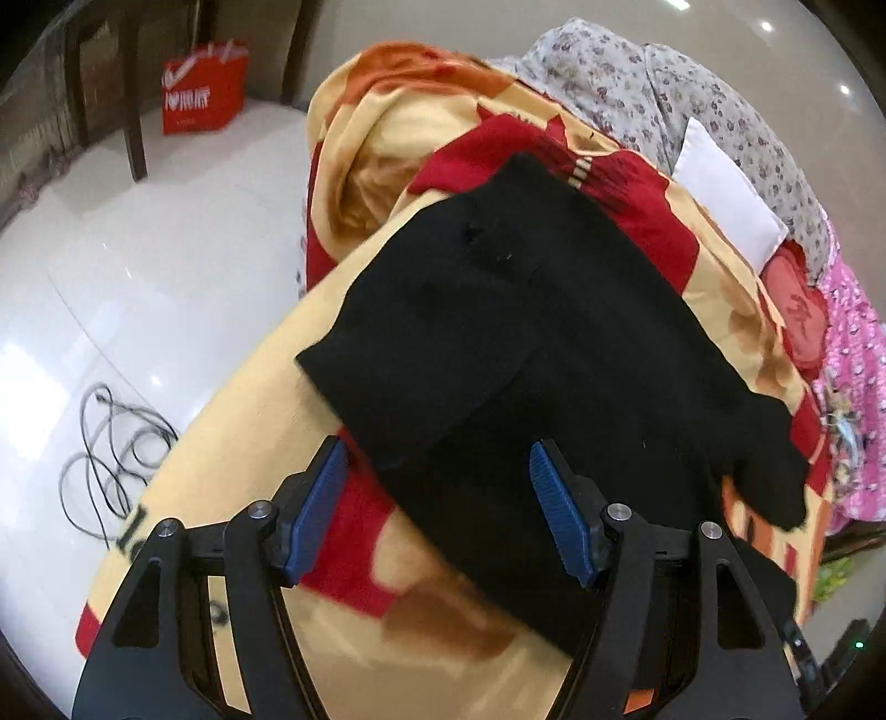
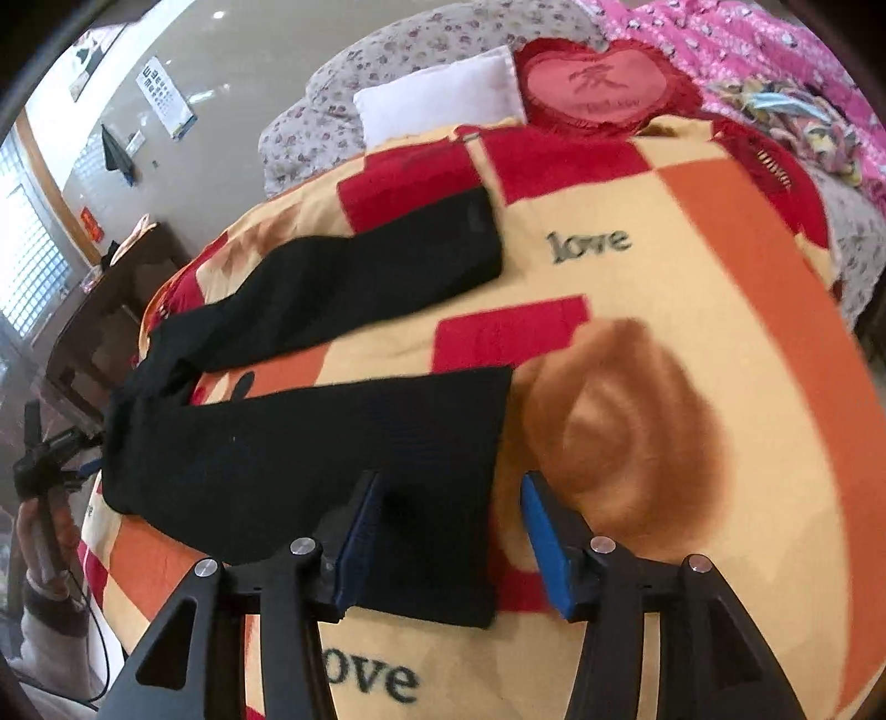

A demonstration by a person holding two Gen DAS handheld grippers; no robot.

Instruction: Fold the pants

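Note:
Black pants (image 2: 310, 432) lie spread on a yellow, red and orange blanket (image 2: 692, 310), the two legs apart in a V. In the left wrist view the pants (image 1: 498, 343) show their waist end, with one part lying over another. My left gripper (image 1: 437, 498) is open, its blue pads (image 1: 315, 509) on either side of the waist edge, just above the cloth. My right gripper (image 2: 448, 526) is open over the hem of the near leg, with the left pad over black fabric and the right pad (image 2: 545, 548) over the blanket.
A white pillow (image 2: 443, 99), a red heart cushion (image 2: 595, 88) and a pink quilt (image 2: 775, 50) lie at the bed's far end. A floral quilt (image 1: 664, 94) is bunched nearby. On the white floor are grey cables (image 1: 111, 448) and a red bag (image 1: 202, 88).

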